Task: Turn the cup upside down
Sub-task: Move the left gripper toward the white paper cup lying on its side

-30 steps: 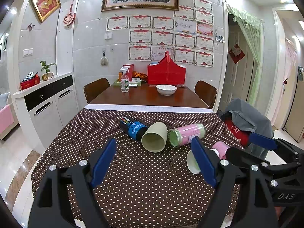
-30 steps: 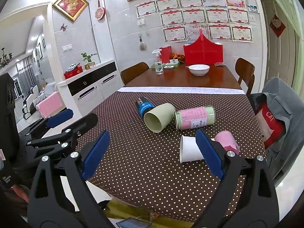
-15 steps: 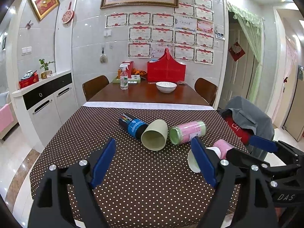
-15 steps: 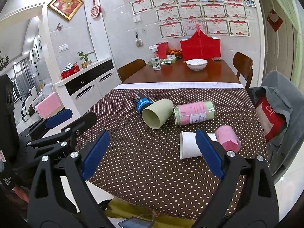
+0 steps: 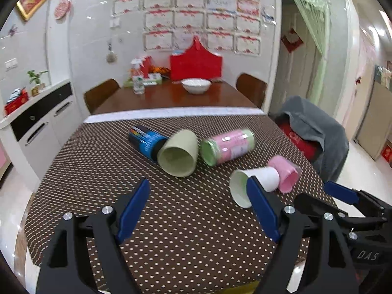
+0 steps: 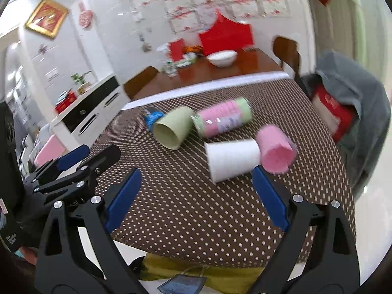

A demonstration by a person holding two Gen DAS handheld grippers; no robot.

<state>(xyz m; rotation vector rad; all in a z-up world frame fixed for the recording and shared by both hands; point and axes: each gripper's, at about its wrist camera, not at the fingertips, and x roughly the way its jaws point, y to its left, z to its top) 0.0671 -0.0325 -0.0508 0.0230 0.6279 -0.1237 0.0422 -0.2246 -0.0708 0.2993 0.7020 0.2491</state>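
"DAS" stands in white letters on the black gripper body (image 5: 367, 254) at near right; other labels are unreadable.

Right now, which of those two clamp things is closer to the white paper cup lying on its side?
The right gripper: the white paper cup lies just ahead of its open fingers. The left gripper points at bare cloth, with the cup off beyond its right finger.

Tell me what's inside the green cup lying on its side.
The green cup lies with its mouth toward the left wrist camera; the inside looks bare, nothing in it. A blue can sits right behind it, its near end hidden by the cup.
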